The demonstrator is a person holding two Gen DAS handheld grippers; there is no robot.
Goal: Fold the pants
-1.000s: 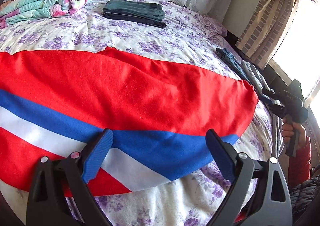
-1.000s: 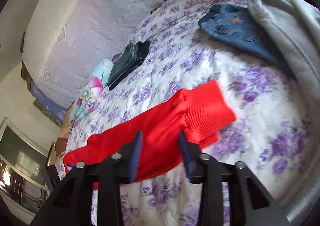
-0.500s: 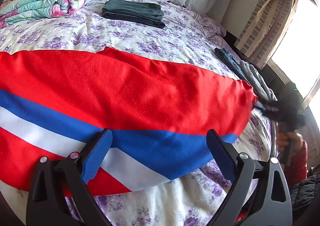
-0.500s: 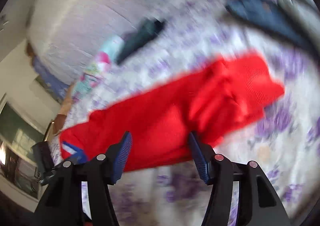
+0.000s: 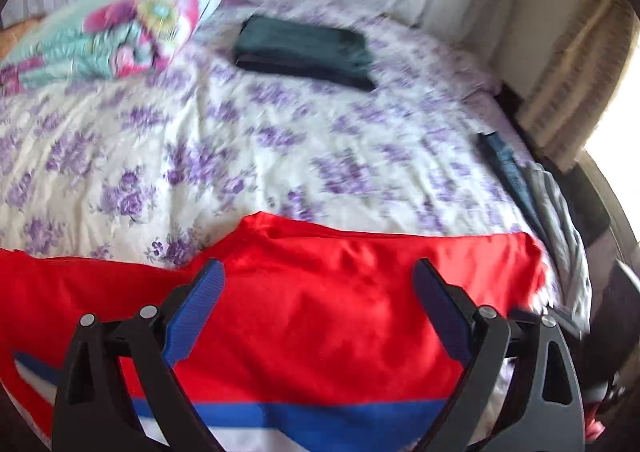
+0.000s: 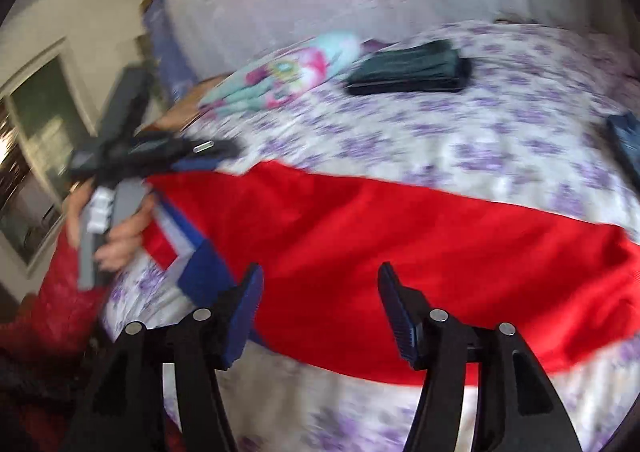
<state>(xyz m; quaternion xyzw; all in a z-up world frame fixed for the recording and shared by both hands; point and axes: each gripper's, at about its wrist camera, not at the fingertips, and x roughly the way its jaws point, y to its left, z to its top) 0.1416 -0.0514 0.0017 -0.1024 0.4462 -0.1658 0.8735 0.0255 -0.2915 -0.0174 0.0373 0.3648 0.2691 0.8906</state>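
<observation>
The red pants with a blue and white side stripe lie flat across the near part of the bed; they also show in the right wrist view. My left gripper is open and empty, its fingers hovering over the red cloth. My right gripper is open and empty over the middle of the pants. In the right wrist view the left gripper is at the striped end of the pants, held by a hand.
The bed has a purple floral cover. A folded dark green garment and a colourful rolled quilt lie at the back. Jeans and a grey garment lie at the right edge. Both views are blurred.
Both grippers have swung quickly. The right gripper opened wider and moved from the cuff end to over the middle of the pants. The left view tilted up, showing more bed.
</observation>
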